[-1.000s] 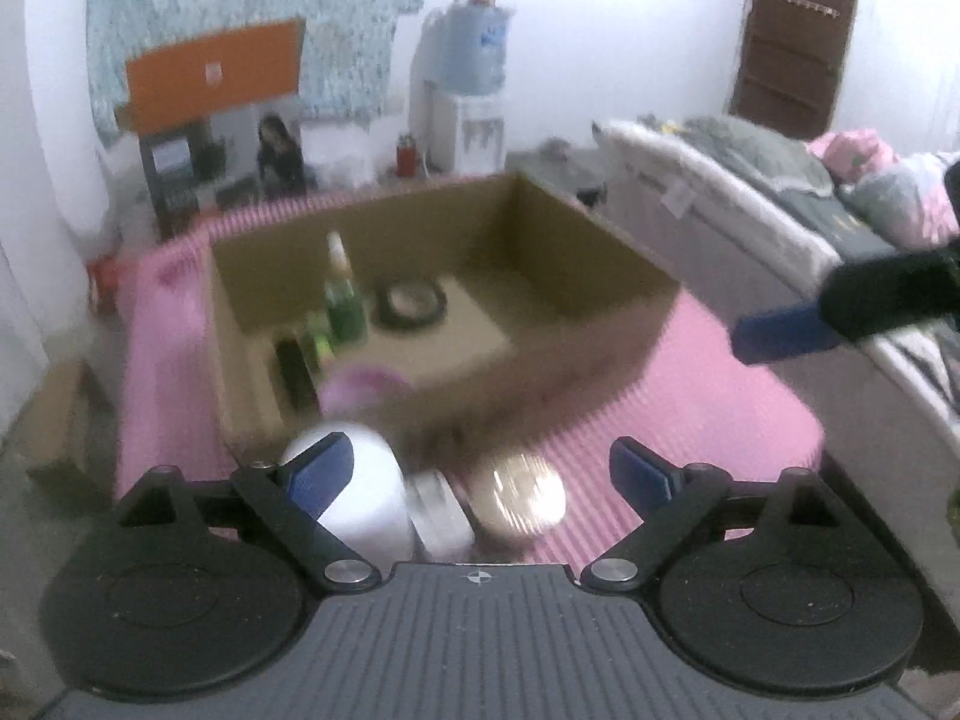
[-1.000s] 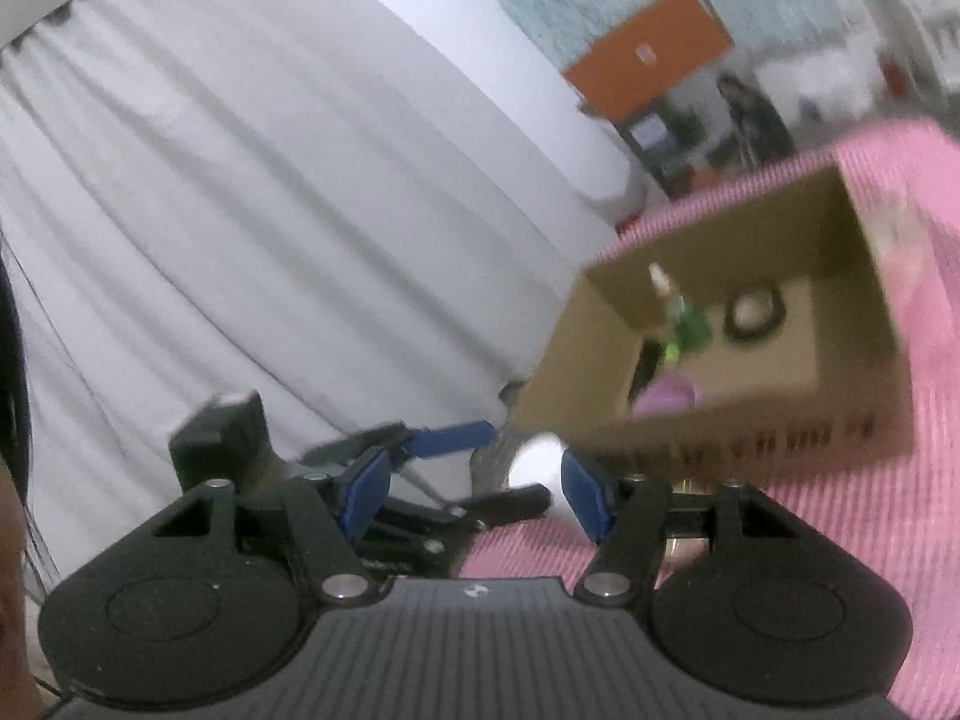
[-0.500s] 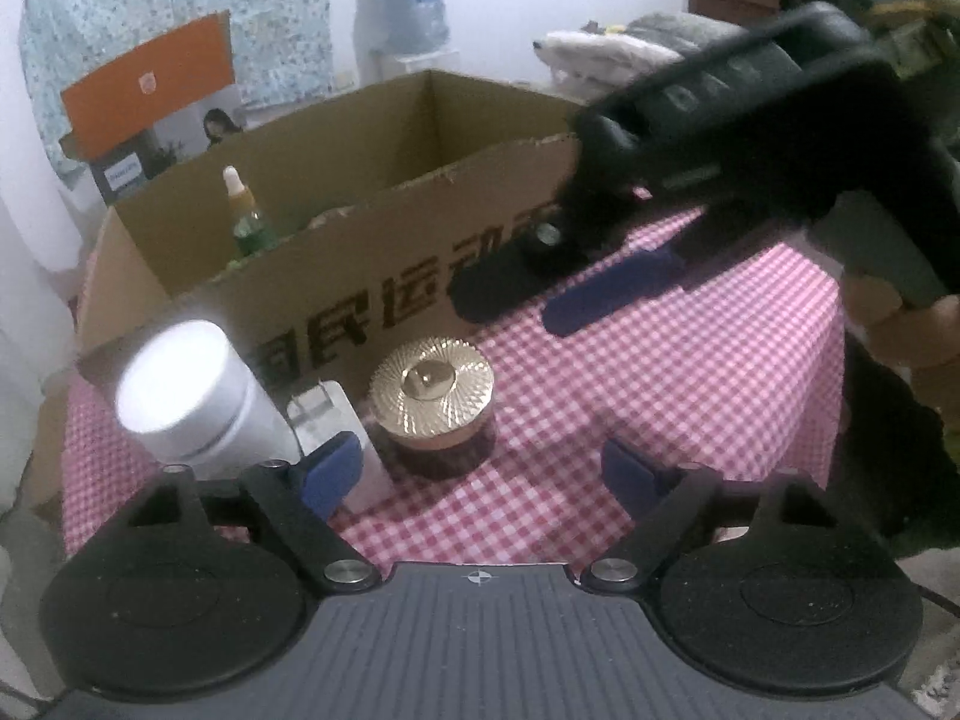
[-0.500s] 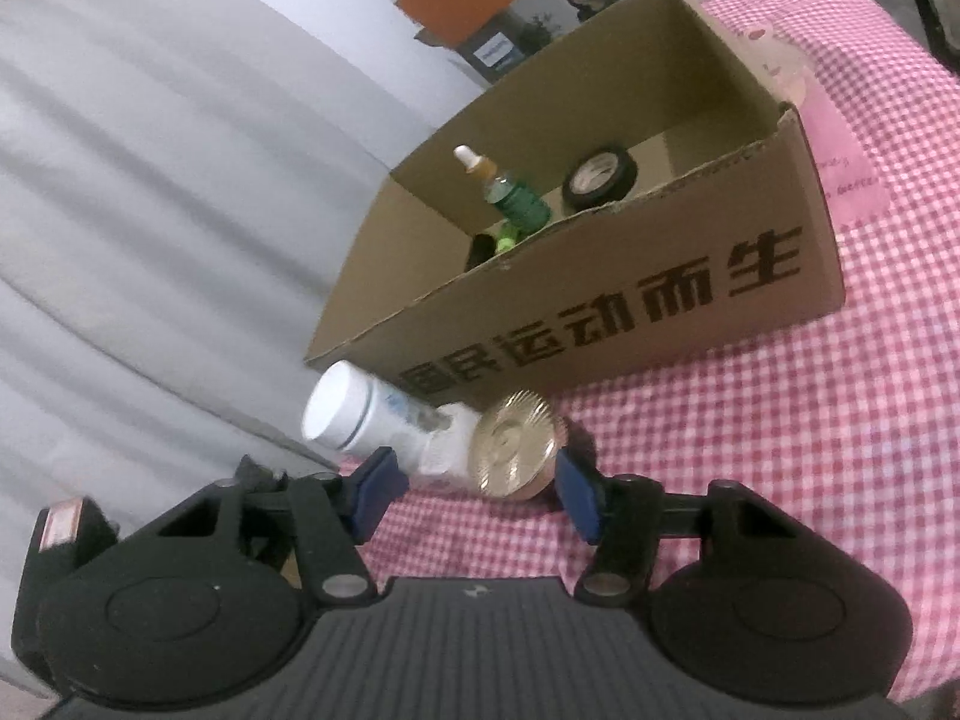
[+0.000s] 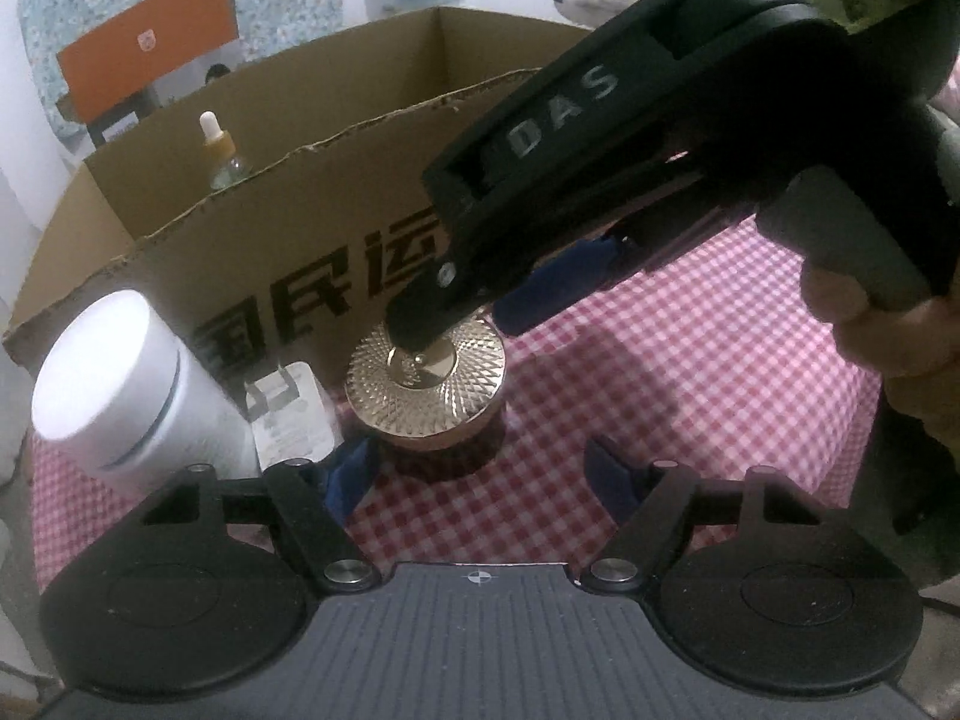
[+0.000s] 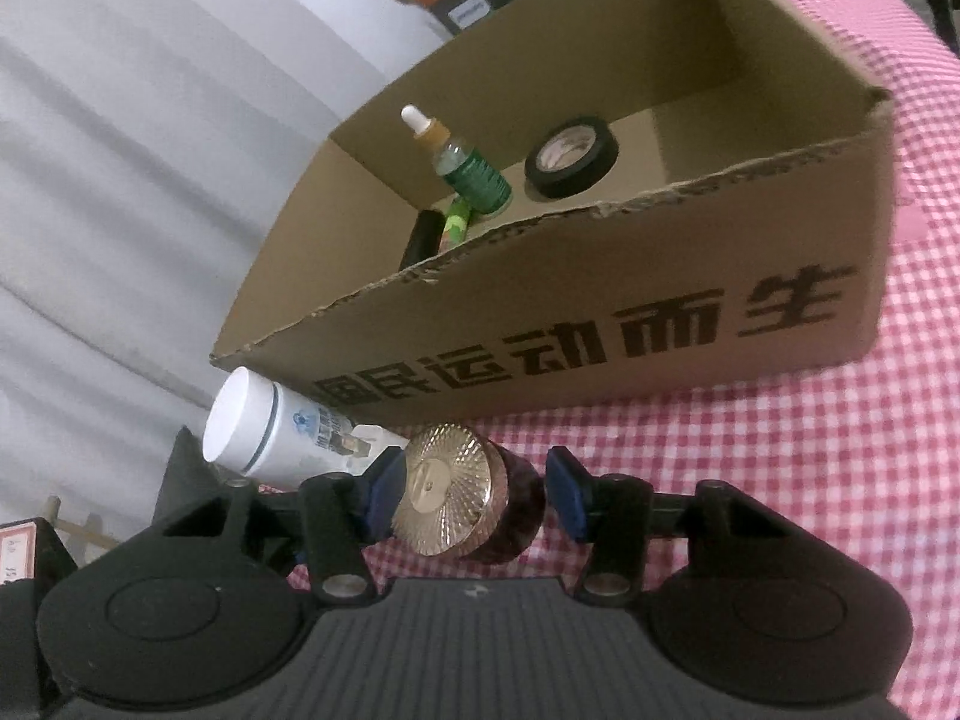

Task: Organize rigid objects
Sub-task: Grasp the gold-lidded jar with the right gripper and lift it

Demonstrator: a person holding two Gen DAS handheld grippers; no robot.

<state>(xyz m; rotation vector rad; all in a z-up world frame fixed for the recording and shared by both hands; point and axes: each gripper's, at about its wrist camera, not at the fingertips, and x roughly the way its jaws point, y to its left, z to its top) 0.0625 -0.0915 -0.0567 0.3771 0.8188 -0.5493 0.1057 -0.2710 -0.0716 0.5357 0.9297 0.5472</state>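
A dark jar with a gold patterned lid [image 6: 444, 489] stands on the pink checked cloth in front of the cardboard box [image 6: 600, 324]. My right gripper [image 6: 474, 492] straddles it. Its jaws are closing, with a thin gap still showing at the right pad. In the left wrist view the right gripper [image 5: 474, 324] reaches down over the jar [image 5: 426, 384] from the upper right. My left gripper [image 5: 483, 474] hovers just short of the jar, jaws closing, nothing between them. A white bottle [image 5: 120, 384] and a white plug [image 5: 288, 408] sit left of the jar.
Inside the box [image 5: 270, 222] are a green dropper bottle [image 6: 474, 174], a black tape roll [image 6: 570, 156], a black stick [image 6: 423, 234] and a green tube [image 6: 456, 219]. A hand [image 5: 888, 312] holds the right gripper. Checked cloth [image 6: 780, 480] stretches to the right; a grey curtain hangs on the left.
Both grippers have come down toward the table in front of the box. The right gripper has moved around the gold-lidded jar, and both pairs of jaws have narrowed.
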